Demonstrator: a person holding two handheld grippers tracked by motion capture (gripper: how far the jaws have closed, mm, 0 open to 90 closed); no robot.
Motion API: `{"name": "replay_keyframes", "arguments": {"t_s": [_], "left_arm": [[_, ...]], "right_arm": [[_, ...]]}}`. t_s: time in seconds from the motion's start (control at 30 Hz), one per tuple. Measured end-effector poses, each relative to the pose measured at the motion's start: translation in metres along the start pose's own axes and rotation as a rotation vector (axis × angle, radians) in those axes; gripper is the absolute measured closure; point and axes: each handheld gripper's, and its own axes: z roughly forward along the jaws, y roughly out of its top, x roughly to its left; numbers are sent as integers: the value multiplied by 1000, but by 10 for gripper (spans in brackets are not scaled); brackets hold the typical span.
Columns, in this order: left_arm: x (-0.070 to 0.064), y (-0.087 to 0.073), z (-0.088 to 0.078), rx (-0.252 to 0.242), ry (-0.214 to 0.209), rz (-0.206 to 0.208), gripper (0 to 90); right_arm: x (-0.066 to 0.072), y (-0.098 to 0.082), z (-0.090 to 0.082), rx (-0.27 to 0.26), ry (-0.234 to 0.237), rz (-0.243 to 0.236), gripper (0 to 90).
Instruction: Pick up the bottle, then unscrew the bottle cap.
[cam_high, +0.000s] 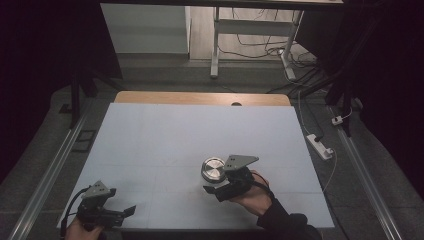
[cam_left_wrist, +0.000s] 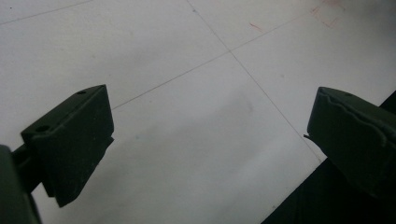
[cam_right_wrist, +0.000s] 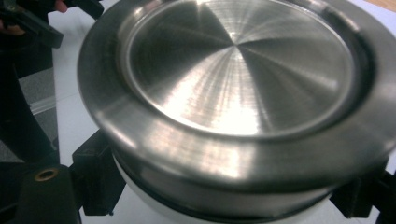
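Observation:
A round container with a brushed steel lid (cam_high: 213, 169) (cam_right_wrist: 238, 70) sits right of the middle of the white table cover (cam_high: 190, 130). My right gripper (cam_high: 216, 181) (cam_right_wrist: 226, 186) is shut on it. Its black jaws press on either side of the white body under the lid's rim. I cannot tell whether the container rests on the cover or hangs just above it. My left gripper (cam_high: 127, 211) (cam_left_wrist: 210, 116) is open at the front left corner of the cover, with only bare cover between its fingers.
The wooden table edge (cam_high: 200, 97) shows beyond the cover's far side. A white power strip (cam_high: 320, 145) and cables lie on the floor to the right. Metal rails run along both sides. The cover's front edge (cam_left_wrist: 299, 186) lies just under the left jaws.

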Motion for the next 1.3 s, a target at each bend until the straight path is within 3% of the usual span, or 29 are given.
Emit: {"name": "replay_keyframes", "arguments": {"t_s": [0.2,0.5,0.7,0.97,1.3], "left_arm": [[0,0,0,-2,0,-1,16],[1,0,-1,-11,-9,-6,10],[4,-1,-2,-23,-38,-22,0],[5,1,-3,-61,-105,-43,0],[-2,9,-4,-98,-119,16,0]], "right_arm": [[10,0,-1,3,21,-10,149],[13,-1,2,12,30,-15,149],[11,-1,1,14,27,-13,150],[11,-2,3,19,34,-16,150],[10,-2,4,18,37,-17,149]]}}
